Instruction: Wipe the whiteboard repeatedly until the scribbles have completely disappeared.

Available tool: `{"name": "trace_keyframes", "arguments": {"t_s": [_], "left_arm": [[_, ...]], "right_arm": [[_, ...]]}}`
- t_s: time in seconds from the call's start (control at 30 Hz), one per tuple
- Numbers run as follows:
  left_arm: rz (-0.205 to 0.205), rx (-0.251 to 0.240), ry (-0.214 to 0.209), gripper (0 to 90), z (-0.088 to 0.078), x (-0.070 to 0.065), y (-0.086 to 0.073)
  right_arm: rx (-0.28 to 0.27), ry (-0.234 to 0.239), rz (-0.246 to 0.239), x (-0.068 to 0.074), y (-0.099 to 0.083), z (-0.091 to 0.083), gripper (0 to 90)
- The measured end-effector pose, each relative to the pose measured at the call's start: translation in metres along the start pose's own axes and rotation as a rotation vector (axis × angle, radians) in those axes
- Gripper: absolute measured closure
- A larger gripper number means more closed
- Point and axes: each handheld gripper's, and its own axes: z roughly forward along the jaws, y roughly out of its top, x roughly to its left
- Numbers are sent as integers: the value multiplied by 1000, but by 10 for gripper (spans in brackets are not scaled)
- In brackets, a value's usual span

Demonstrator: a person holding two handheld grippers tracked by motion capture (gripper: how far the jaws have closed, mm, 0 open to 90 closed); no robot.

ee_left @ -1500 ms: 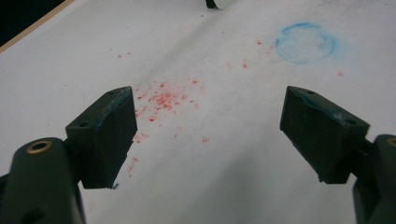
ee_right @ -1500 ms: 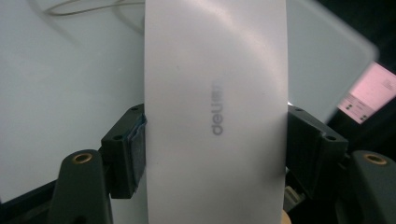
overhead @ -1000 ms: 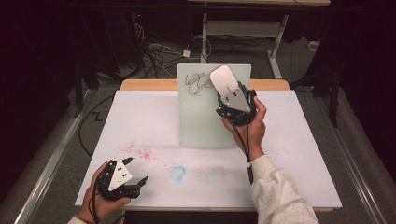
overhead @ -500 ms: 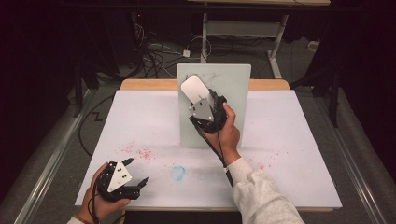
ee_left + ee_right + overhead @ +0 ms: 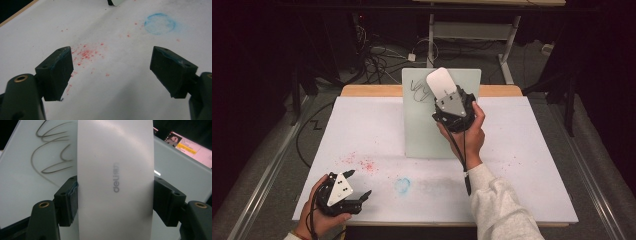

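Observation:
A pale green-white board (image 5: 422,125) lies at the back middle of the white table (image 5: 532,165), with dark scribbles (image 5: 418,91) at its far left corner. My right gripper (image 5: 451,102) hovers over the board's upper right part, shut on a white eraser block (image 5: 439,81) that sticks out forward. In the right gripper view the eraser (image 5: 115,180), marked "deli", sits between both jaws, with the scribbles (image 5: 51,150) to its left on the board (image 5: 17,195). My left gripper (image 5: 358,187) rests at the near left edge, open with nothing between its fingers (image 5: 56,71).
Red speckles (image 5: 361,162) and a blue smudged ring (image 5: 402,185) mark the table surface; both appear in the left gripper view as the red specks (image 5: 86,53) and the blue ring (image 5: 160,23). Cables (image 5: 377,57) and a desk frame (image 5: 472,30) lie beyond the far edge.
The right gripper with the eraser swept left across the board, then came back right and slightly up to the board's upper right. The left gripper stayed put.

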Motion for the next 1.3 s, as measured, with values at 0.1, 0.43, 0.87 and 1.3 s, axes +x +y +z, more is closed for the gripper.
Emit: {"name": "trace_keyframes", "arguments": {"t_s": [0.1,0.43,0.87,1.3], "left_arm": [[-1,-2,0,183,0,0,0],[-2,-11,0,183,-2,1,0],[-3,-15,-3,183,-3,1,0],[-2,-12,-4,183,-2,1,0]], "right_arm": [[5,-15,14,-4,2,0,309],[9,33,-58,29,12,4,309],[6,70,-143,65,10,6,309],[10,65,-133,55,16,7,309]]}}
